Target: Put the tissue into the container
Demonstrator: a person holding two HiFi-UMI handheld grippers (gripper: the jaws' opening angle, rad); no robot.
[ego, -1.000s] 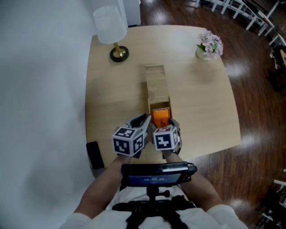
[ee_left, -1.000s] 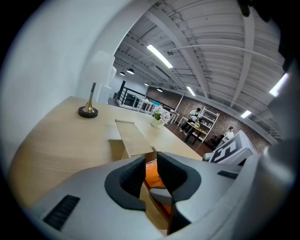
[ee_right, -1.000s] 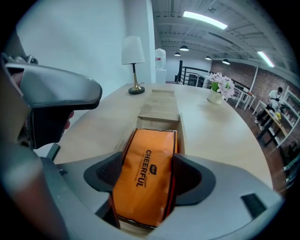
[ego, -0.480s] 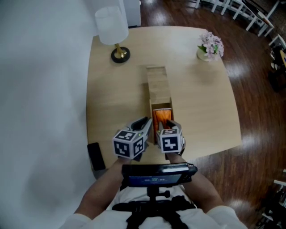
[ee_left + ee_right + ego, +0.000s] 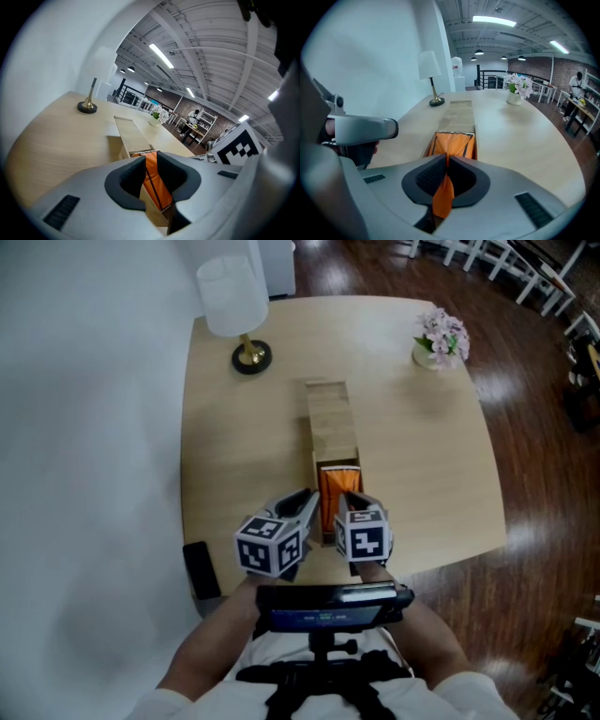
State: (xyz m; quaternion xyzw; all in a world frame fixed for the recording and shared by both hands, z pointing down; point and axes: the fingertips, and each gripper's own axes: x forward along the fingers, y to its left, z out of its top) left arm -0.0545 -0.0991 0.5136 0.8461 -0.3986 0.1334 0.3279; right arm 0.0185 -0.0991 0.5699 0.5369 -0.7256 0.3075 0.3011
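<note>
A long wooden container [image 5: 330,418] lies lengthwise on the table, its sliding lid pushed away so the near end is uncovered. An orange tissue pack [image 5: 336,486] sits in that uncovered end. My right gripper [image 5: 349,500] is at the box's near end, shut on a flap of the orange pack [image 5: 443,197] that hangs between its pads [image 5: 446,161]. My left gripper [image 5: 314,502] reaches in from the left. Its pads stand narrowly apart around the container's near left wall [image 5: 152,206], with the orange pack [image 5: 154,180] showing beyond them.
A white-shaded lamp [image 5: 234,306] stands at the table's far left and a small vase of flowers [image 5: 439,337] at the far right. A black object [image 5: 199,568] sits by the table's near left corner. The table's front edge [image 5: 441,554] runs just behind the grippers.
The right gripper's jaws have closed on the orange pack and it has drawn slightly back toward me. More orange now shows in the box. The left gripper has barely moved.
</note>
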